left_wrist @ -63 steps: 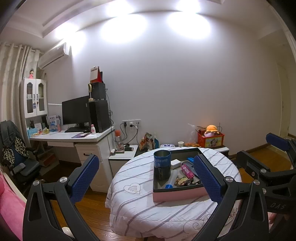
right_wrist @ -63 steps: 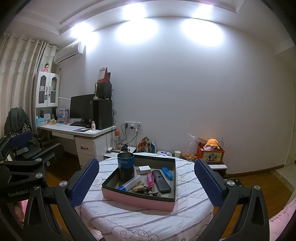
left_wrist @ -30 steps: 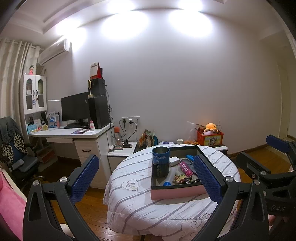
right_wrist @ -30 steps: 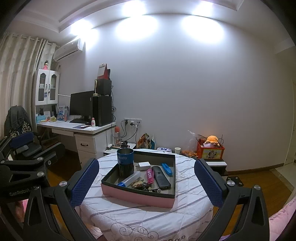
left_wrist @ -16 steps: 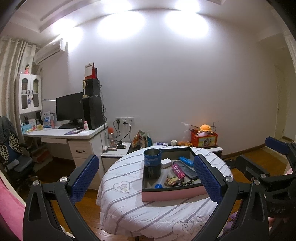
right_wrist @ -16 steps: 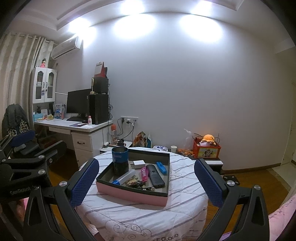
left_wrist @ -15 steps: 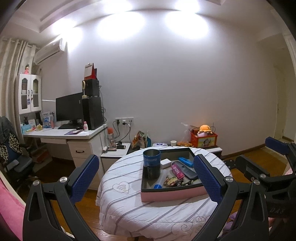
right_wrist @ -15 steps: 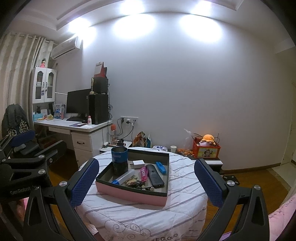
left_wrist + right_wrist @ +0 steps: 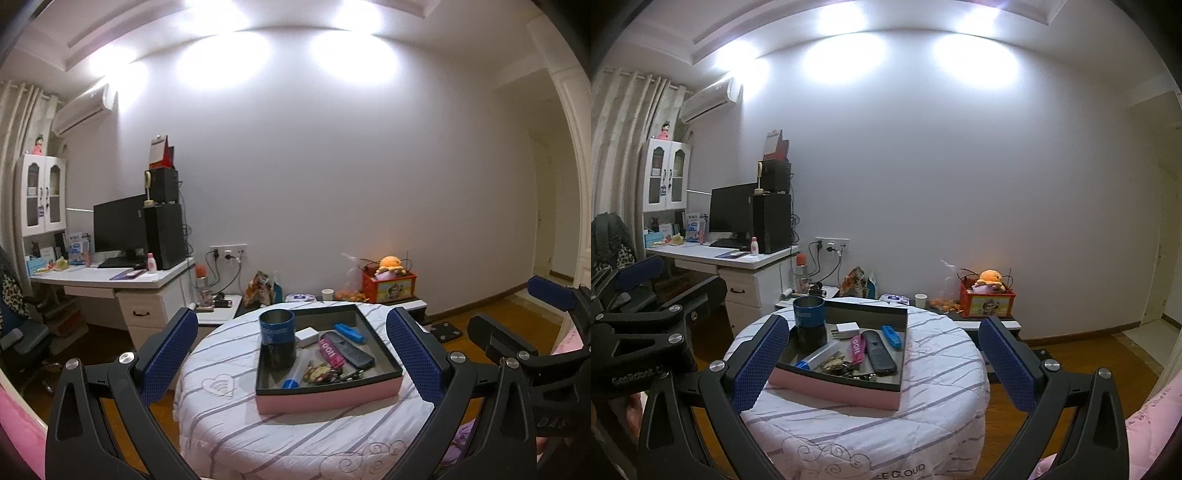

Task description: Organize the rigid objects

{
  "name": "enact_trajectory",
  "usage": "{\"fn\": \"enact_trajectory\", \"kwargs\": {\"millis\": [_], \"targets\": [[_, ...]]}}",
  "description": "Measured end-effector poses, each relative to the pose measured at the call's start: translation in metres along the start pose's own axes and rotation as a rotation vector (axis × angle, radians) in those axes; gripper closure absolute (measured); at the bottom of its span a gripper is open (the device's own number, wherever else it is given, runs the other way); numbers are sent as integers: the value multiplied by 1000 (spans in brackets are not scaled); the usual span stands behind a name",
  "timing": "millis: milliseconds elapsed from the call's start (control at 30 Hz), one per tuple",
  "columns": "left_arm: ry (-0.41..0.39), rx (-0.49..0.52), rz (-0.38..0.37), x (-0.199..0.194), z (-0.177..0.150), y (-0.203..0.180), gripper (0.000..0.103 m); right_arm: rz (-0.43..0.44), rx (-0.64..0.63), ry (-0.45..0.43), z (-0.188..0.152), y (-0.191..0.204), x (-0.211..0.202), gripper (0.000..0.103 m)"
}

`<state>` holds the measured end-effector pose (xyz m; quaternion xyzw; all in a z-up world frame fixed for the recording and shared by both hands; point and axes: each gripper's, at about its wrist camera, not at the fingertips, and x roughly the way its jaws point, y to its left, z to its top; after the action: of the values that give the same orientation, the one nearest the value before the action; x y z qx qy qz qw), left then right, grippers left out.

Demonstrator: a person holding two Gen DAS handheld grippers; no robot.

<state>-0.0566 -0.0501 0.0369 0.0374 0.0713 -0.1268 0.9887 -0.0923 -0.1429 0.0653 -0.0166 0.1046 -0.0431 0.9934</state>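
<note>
A pink-sided box [image 9: 328,397] [image 9: 834,391] with a dark inside rests on a round table [image 9: 236,417] [image 9: 938,373] under a striped white cloth. Inside stand a blue cup [image 9: 277,341] [image 9: 809,321], a white charger [image 9: 307,336] [image 9: 846,329], a black remote [image 9: 351,350] [image 9: 881,350], a pink tag [image 9: 330,350] [image 9: 857,349], a blue bar [image 9: 350,332] [image 9: 891,336], keys [image 9: 321,373] [image 9: 842,367] and a clear tube [image 9: 295,373] [image 9: 816,356]. My left gripper [image 9: 291,358] and right gripper [image 9: 882,358] are both open and empty, held well short of the table.
A white desk [image 9: 110,277] [image 9: 738,260] with a monitor and speakers stands at the left wall. An office chair [image 9: 18,332] is at far left. A low stand with a red toy box [image 9: 388,286] [image 9: 988,301] sits behind the table. Wooden floor surrounds it.
Both views have drifted; the table and box now sit slightly further left in each frame. Both grippers stay open and empty.
</note>
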Motion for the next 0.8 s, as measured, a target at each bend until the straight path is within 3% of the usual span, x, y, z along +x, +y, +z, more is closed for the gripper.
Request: {"fn": "enact_trajectory", "kwargs": {"millis": [800], "targets": [[-4, 16, -20, 3, -2, -17, 0, -21, 9, 8, -4, -12, -3, 0]]}}
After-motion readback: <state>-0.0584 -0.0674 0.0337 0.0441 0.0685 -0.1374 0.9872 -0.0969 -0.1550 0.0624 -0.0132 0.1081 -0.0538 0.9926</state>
